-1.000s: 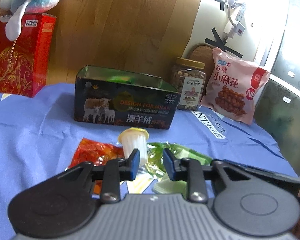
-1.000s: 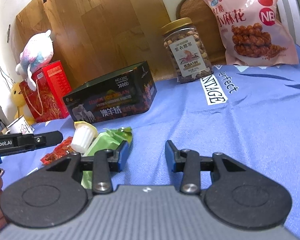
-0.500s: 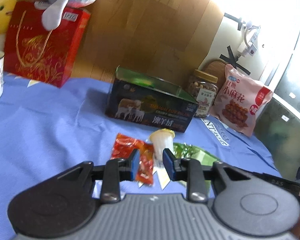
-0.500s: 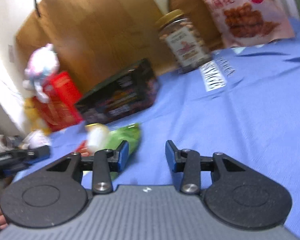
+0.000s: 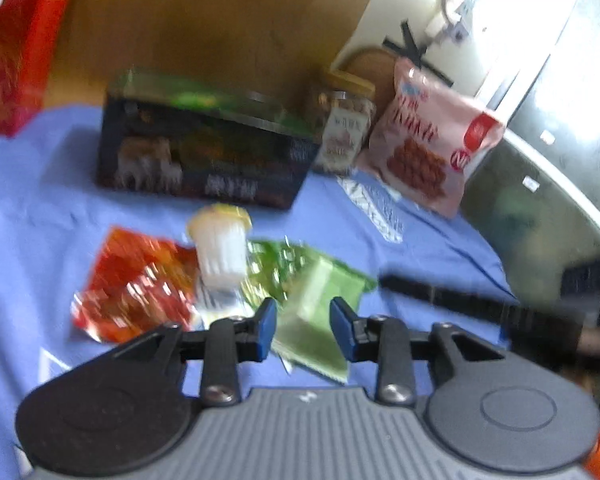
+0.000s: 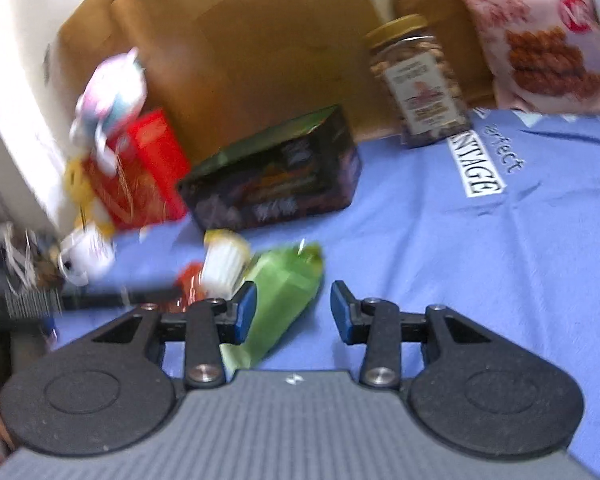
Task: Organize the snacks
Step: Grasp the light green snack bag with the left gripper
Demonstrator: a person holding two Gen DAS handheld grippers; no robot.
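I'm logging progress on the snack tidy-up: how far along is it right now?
Barely started. Done: nothing visibly sorted; whether the open dark box holds any snacks cannot be told. In hand: nothing, as the left gripper and right gripper both have open, empty jaws near the green packet. Left: the green packet, the red packet and the jelly cup lie loose on the blue cloth.

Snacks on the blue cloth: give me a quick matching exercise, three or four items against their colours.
Things:
1. flat packet
2. long packet
3. big bag
4. jelly cup

Colours:
A. pink
B. white with a yellow lid
C. red
D. green

Pairs: 1-C, 2-D, 3-A, 4-B
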